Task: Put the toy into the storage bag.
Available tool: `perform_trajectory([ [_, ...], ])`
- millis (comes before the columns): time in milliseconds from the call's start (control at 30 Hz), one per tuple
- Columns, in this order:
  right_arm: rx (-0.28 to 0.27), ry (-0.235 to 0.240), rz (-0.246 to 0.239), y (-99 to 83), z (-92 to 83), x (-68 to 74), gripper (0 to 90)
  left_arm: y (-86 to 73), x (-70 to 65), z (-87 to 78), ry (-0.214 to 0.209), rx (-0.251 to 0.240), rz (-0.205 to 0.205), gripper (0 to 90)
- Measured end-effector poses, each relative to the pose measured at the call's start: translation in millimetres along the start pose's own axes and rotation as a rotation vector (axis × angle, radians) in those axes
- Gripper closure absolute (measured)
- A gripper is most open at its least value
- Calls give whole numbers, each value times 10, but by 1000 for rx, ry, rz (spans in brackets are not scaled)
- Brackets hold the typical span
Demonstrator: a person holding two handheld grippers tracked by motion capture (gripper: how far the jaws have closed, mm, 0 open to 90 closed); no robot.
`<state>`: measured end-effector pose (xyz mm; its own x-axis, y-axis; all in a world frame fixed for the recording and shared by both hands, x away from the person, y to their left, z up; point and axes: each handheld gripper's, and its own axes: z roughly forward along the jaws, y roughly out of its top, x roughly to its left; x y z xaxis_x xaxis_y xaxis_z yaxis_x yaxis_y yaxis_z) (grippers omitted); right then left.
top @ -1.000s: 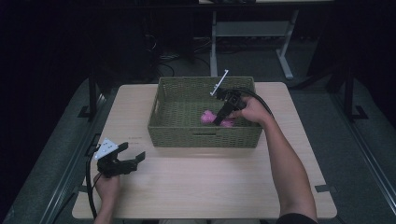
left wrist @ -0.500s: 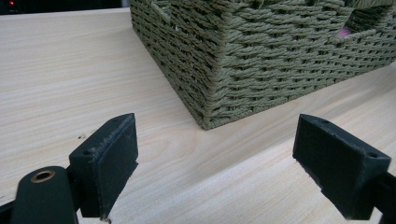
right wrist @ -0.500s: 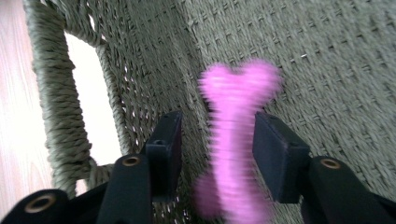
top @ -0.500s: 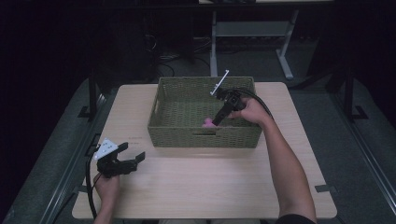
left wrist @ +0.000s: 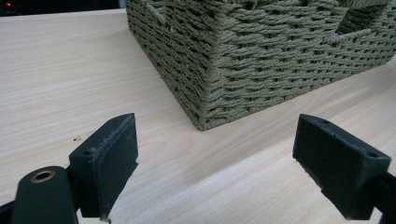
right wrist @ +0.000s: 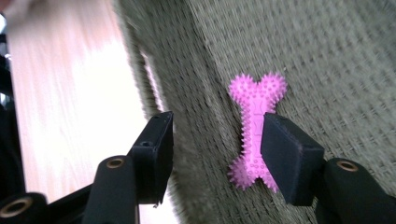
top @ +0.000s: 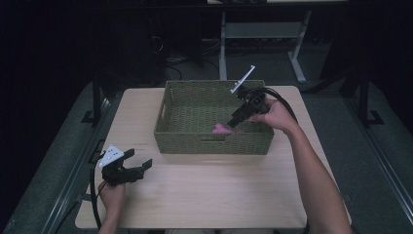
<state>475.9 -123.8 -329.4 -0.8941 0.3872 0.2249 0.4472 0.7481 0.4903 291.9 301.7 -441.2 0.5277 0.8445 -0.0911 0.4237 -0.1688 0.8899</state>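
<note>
Bone toy (right wrist: 256, 135): spiky detail clear in right gripper (right wrist: 215, 154) view, pink blob in high view; fingers just been opening, toy free in basket (top: 185, 139). Left gripper (left wrist: 219, 163) wide open, empty.

1. The right gripper (top: 238, 118) rose from low inside the woven basket (top: 167, 116) to a spot above the basket's floor, near its front wall.
2. Its jaws, which had been closed on the pink bone toy (right wrist: 254, 128), had just been opening; in the right gripper view they stood apart with a clear gap, neither pad pressing on the toy.
3. The toy left the grip and lay flat on the basket floor, seen beyond the right-hand jaw in the right gripper view.
4. In the high view the toy (top: 221, 128) showed as a pink patch just below the jaw tips, less covered by the gripper than a second earlier.
</note>
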Motion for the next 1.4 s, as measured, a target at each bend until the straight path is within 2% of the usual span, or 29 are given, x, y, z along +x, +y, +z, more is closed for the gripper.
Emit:
perform_trajectory([
  [133, -19, -6, -15, -23, -134, 120, 400, 1, -6, -4, -1, 1, 0, 136],
  [600, -48, -38, -42, -210, -365, 424, 359, 3, -23, 3, -4, 4, 6, 136],
  [1167, -50, -32, -31, -463, -354, 533, 327, 2, -25, 1, -1, 9, 9, 136],
  [1400, -70, -39, -30, -592, -344, 589, 312, 1, -28, -1, 0, 8, 11, 136],
])
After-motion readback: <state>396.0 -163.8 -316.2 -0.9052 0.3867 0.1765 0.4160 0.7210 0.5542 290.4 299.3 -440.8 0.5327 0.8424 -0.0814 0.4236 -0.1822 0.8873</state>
